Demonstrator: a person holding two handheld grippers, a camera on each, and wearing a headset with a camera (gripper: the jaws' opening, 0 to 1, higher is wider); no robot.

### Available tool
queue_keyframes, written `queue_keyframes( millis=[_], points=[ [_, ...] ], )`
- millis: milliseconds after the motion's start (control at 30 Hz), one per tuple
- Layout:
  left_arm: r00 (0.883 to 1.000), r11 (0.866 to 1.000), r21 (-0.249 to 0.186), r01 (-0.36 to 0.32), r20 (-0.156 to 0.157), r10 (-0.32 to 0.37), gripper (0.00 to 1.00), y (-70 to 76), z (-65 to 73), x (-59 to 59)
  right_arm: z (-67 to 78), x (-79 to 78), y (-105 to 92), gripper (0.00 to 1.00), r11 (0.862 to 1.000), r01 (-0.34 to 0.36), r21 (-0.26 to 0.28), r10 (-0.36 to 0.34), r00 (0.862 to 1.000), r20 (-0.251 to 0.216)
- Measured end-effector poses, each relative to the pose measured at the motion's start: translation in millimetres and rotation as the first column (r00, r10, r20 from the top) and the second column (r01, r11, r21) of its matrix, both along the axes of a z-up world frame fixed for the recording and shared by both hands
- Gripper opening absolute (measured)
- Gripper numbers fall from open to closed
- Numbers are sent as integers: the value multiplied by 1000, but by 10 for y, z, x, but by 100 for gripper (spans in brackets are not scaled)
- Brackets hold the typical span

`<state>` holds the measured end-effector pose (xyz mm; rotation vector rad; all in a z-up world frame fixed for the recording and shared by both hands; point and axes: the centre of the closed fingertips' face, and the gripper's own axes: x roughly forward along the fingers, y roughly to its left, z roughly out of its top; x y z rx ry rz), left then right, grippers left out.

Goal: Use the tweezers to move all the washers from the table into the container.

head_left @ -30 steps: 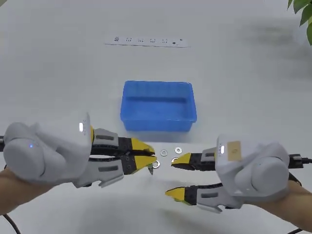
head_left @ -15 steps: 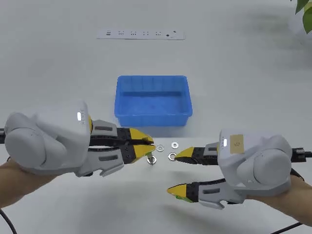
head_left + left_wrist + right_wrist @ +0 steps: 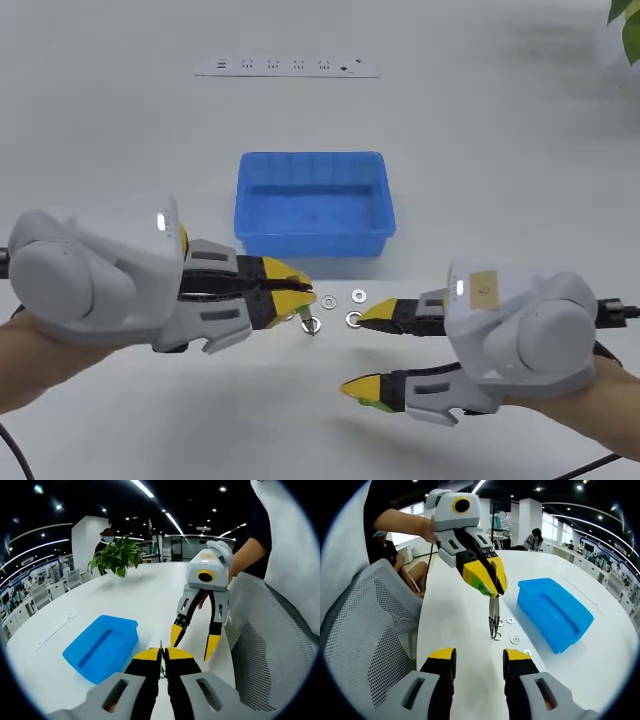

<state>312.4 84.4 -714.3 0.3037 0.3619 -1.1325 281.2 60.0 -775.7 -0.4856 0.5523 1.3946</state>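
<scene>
The white table (image 3: pixel 520 150) spreads across the head view, with the blue container (image 3: pixel 313 205) standing open at its middle, past both grippers. The left gripper (image 3: pixel 303 286) comes in from the left side. Its yellow-tipped jaws are clenched together on the tweezers (image 3: pixel 493 614), which hang from them point down toward the tabletop. The right gripper (image 3: pixel 358 352) lies opposite it, well apart from the tweezers. Its jaws are spread wide with nothing between them.

In the right gripper view the two tweezer arms run almost together, leaving only a thin slit. Their tips reach the table at one washer (image 3: pixel 496 636). I cannot tell whether the tips pinch it or just touch it.

The other washers (image 3: pixel 514 640) lie flat on the table just beside that one, in a small loose group between the two grippers and on the near side of the container.
</scene>
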Motion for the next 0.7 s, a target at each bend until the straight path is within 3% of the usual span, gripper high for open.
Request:
queue_keyframes(
  millis=[200, 333, 467, 700],
  points=[
    [998, 1000, 30, -1, -66, 3, 6, 69, -19, 19, 2, -5, 5, 38, 1000, -3, -1, 3, 1000, 0],
    [997, 999, 37, -1, -82, 4, 6, 91, -32, 21, -8, -7, 10, 38, 1000, -6, -2, 6, 1000, -6],
    [997, 999, 37, 21, -80, -18, 6, 8, -31, -37, -8, 35, 70, 38, 1000, -20, 0, 20, 1000, -3],
    [997, 999, 36, 23, -77, -20, 6, -47, -26, -20, 17, 214, 242, 37, 999, -28, 29, 28, 1000, -14]
  ],
)
